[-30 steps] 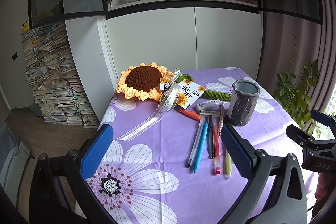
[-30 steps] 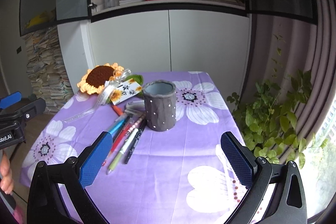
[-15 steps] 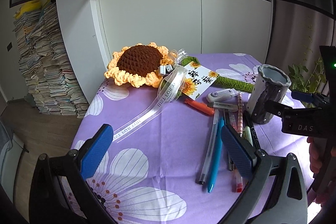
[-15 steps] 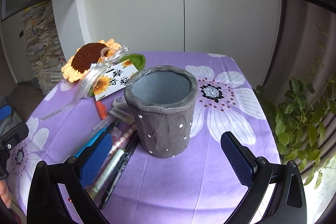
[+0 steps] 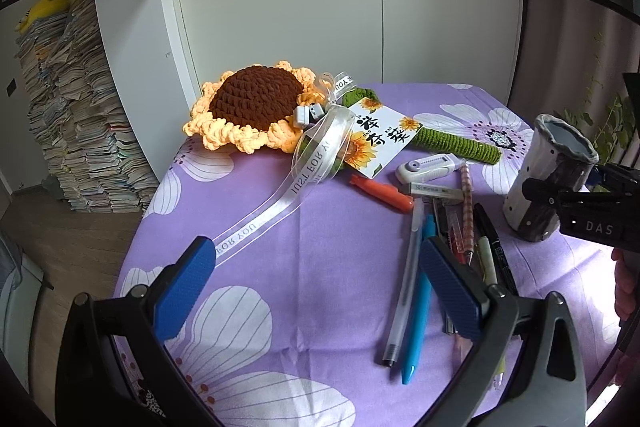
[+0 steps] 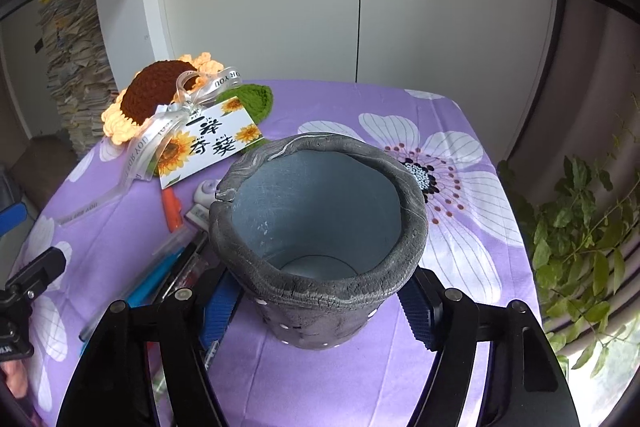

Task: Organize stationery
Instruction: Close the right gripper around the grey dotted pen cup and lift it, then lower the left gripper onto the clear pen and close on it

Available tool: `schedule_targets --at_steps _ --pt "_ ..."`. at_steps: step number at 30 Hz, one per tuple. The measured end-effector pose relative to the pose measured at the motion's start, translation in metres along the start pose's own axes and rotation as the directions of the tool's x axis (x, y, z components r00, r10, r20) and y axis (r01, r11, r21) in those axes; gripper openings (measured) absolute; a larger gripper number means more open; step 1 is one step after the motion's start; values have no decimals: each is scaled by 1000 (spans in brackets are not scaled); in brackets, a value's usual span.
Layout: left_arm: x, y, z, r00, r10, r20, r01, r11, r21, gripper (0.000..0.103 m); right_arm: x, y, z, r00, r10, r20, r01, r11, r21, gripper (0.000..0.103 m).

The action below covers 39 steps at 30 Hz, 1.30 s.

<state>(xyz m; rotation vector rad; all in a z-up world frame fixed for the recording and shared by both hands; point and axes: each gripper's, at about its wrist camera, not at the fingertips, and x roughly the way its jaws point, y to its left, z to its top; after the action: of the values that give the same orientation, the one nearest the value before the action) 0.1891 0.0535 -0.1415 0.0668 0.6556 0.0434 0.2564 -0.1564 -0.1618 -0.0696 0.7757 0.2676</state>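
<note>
A grey dotted pen holder [image 6: 332, 319] stands on the purple flowered tablecloth [image 6: 360, 379]. My right gripper [image 6: 318, 297] straddles its lower wall; its jaws are closing, and both blue pads touch the holder's sides. The left wrist view shows the holder [image 5: 548, 179] at the right. Several pens lie left of it: a blue pen [image 5: 418, 299], a clear pen [image 5: 404, 279], a black marker [image 5: 494, 247], an orange cutter [image 5: 382, 191] and a white correction tape [image 5: 426, 167]. My left gripper [image 5: 316, 251] hovers open over the cloth, its right finger just above the pens.
A crochet sunflower [image 5: 252, 107] with a green stem, a white ribbon [image 5: 280, 203] and a card [image 5: 380, 139] lies at the table's far left. White cupboards stand behind. Paper stacks [image 5: 76, 131] rise on the floor at left. A leafy plant [image 6: 580, 227] grows at right.
My right gripper came forward and down around the pen holder, and its jaws drew in from wide open onto it. My left gripper came down closer to the pens.
</note>
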Motion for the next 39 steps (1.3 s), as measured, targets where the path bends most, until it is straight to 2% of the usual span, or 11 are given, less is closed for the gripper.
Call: schedule_targets --at_steps 5,10,13,16,19,23,26,31,36,39 --pt "-3 -7 -2 1000 -24 -15 24 1000 6 102 -25 -29 -25 1000 -10 -5 10 1000 -3 73" --pt "-2 -29 -5 997 -52 -57 54 998 41 102 -33 -37 -36 999 13 40 -13 1000 -21 73" --pt "-7 -44 -5 997 -50 -56 55 995 85 102 -30 -30 -39 993 74 92 -67 994 -82 73" --pt "-9 -54 -4 998 -37 -52 43 992 120 102 -30 -29 -38 986 133 103 -123 988 -97 74" --pt "-5 -59 -2 997 -38 -69 47 991 127 102 -31 -36 -38 968 228 109 -222 973 -67 74" --pt "-1 -58 2 996 -9 -85 19 993 120 102 -25 -48 -39 953 289 92 -291 957 3 74" --pt "-5 -53 3 997 10 -72 -2 994 105 102 -24 -42 -40 956 284 72 -282 959 -30 75" --pt "-14 -48 0 998 45 -52 -40 994 99 102 -24 -24 -45 974 226 21 -219 959 -177 75" --pt "-16 -48 -1 997 45 -60 -39 994 98 101 -21 -31 -48 976 220 -3 -218 964 -151 77" --pt "-11 -51 -2 996 35 -77 -26 993 119 97 -19 -35 -48 977 211 -14 -211 969 -131 77"
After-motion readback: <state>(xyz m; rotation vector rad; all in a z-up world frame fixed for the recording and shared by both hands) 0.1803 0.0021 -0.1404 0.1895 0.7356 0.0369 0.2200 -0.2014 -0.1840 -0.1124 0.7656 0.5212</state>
